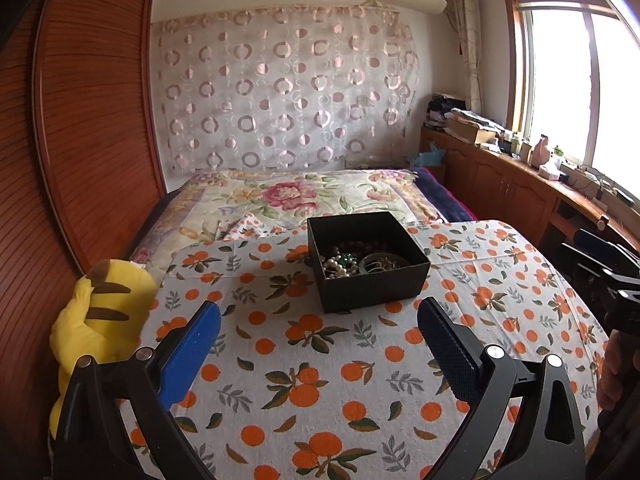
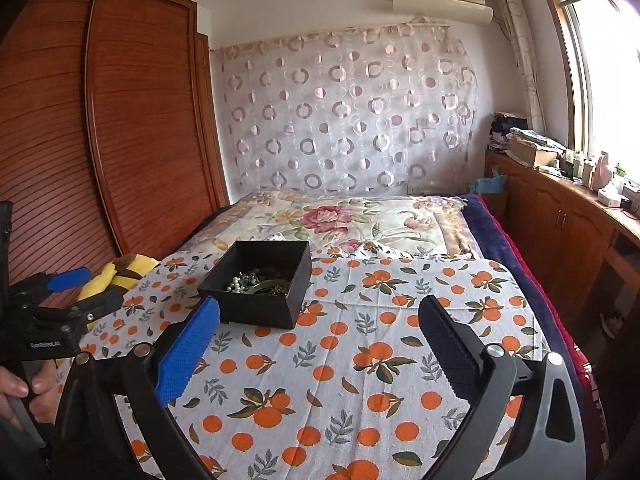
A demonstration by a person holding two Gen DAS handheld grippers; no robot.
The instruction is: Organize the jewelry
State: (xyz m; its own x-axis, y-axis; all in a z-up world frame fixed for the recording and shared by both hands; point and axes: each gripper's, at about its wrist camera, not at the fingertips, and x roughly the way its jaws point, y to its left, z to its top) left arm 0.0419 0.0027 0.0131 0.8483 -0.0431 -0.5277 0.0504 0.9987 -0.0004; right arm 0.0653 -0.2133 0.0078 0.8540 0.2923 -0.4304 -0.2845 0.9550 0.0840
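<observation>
An open black box (image 1: pixel 372 286) (image 2: pixel 256 310) stands on the orange-print cloth (image 1: pixel 320 384) spread over the bed. Inside it lies tangled jewelry (image 1: pixel 352 262) (image 2: pixel 256 282): white pearl beads, dark brown beads, a green bangle. My left gripper (image 1: pixel 320 320) is open, hovering over the cloth just short of the box's front wall, with nothing between its fingers. My right gripper (image 2: pixel 320 316) is open too and holds nothing; the box sits ahead of it to the left. Each gripper shows in the other's view: the right gripper (image 1: pixel 580 248) at the right edge, the left gripper (image 2: pixel 90 290) at the left.
A yellow striped plush toy (image 1: pixel 100 312) (image 2: pixel 124 268) lies at the cloth's left edge by the wooden wardrobe (image 1: pixel 80 120). A floral quilt (image 1: pixel 288 196) covers the bed beyond the box. A low cabinet (image 1: pixel 500 184) with clutter runs under the window on the right. A hand (image 2: pixel 16 388) grips the left handle.
</observation>
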